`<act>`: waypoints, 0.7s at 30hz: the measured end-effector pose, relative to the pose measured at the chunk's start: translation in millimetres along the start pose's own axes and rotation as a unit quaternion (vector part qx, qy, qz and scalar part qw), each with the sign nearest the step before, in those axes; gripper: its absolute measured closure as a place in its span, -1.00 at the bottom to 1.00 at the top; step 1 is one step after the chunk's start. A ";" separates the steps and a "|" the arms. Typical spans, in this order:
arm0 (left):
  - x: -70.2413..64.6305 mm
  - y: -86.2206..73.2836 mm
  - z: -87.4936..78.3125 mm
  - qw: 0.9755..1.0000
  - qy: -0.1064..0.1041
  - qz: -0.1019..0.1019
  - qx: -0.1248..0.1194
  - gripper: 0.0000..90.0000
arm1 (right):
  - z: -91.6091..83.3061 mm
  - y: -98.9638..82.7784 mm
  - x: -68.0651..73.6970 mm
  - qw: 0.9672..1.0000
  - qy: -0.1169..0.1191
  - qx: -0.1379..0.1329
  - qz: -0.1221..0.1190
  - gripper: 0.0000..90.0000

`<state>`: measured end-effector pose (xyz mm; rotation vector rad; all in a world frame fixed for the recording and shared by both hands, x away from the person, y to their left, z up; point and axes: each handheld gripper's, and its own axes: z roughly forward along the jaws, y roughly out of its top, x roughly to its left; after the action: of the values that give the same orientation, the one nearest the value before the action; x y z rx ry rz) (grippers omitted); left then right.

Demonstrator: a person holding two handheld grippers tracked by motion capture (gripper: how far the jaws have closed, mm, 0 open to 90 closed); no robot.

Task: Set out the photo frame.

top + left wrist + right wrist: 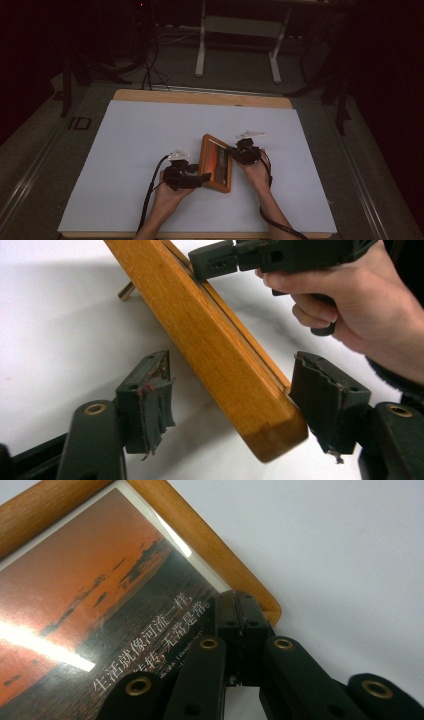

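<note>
Left gripper (240, 405) with fingers spread wide around the near corner of the frame (216, 163), mid-counter (125, 150), frame's back hidden, right gripper (239, 625) with fingers pressed together at the frame's right edge, contact unclear, caption text too small to read

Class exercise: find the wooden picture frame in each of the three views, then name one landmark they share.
High view: wooden picture frame at table centre, between both grippers.
Left gripper view: its edge runs diagonally from top to lower right.
Right gripper view: its corner at upper left.
Shared landmark: white table cover.
</note>
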<state>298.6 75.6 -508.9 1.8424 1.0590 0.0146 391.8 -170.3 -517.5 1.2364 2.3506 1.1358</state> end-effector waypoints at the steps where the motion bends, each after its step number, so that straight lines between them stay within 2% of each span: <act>1: 0.3 0.1 1.1 1.000 -0.002 -0.002 0.001 -0.22 | 0.0 0.0 0.0 1.000 0.000 0.000 0.000 1.00; 7: -0.3 0.8 7.1 1.000 -0.018 -0.004 0.010 -0.07 | -0.1 0.1 0.0 1.000 0.000 0.000 -0.003 1.00; 10: -2.6 1.7 9.5 1.000 -0.011 -0.003 0.018 -0.03 | -0.3 0.1 0.0 1.000 0.001 0.000 -0.007 1.00; 15: -2.1 2.3 9.8 1.000 -0.012 -0.014 0.024 0.01 | -0.9 1.1 -0.5 1.000 0.004 0.003 -0.013 1.00; 18: -1.6 2.2 10.1 0.999 -0.014 -0.022 0.023 0.06 | -2.7 1.7 -0.2 1.000 -0.002 0.005 -0.020 0.99; 21: -2.5 2.2 10.2 0.999 -0.014 -0.020 0.020 0.12 | -9.3 0.9 -2.5 1.000 -0.006 0.004 -0.024 0.97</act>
<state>302.9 66.1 -511.6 1.8513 1.0840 -0.0565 388.9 -176.8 -510.9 1.1787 2.3646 1.1029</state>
